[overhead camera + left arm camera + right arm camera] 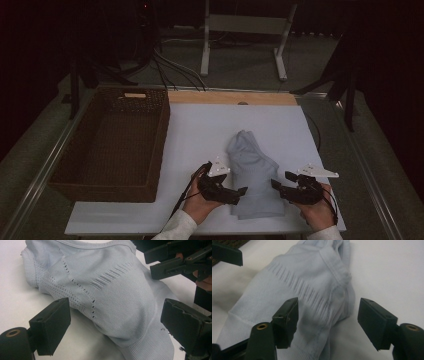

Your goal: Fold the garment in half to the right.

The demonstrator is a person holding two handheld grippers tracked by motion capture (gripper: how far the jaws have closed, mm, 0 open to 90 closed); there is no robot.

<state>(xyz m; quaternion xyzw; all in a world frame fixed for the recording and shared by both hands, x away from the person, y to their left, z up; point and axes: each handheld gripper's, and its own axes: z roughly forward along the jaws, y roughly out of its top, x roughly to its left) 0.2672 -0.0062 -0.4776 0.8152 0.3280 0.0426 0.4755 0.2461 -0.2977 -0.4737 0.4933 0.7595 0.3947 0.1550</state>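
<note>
A brown wicker basket (110, 145) sat at the left of the table, on the edge of a white board (200, 130). Right of it, the left gripper (239, 192) lay low near the front edge, held in the left hand (197, 202), its jaws spread and pointing at the cloth. In the left gripper view its pads stood on either side of the cloth without pressing it. The cloth (252, 175), a pale blue knit garment, lay crumpled on the board between the two grippers, well apart from the basket. Further right, the right gripper (277, 186) faced the cloth from the other side, jaws spread too, one pad just beside the fabric, nothing pinched.
</note>
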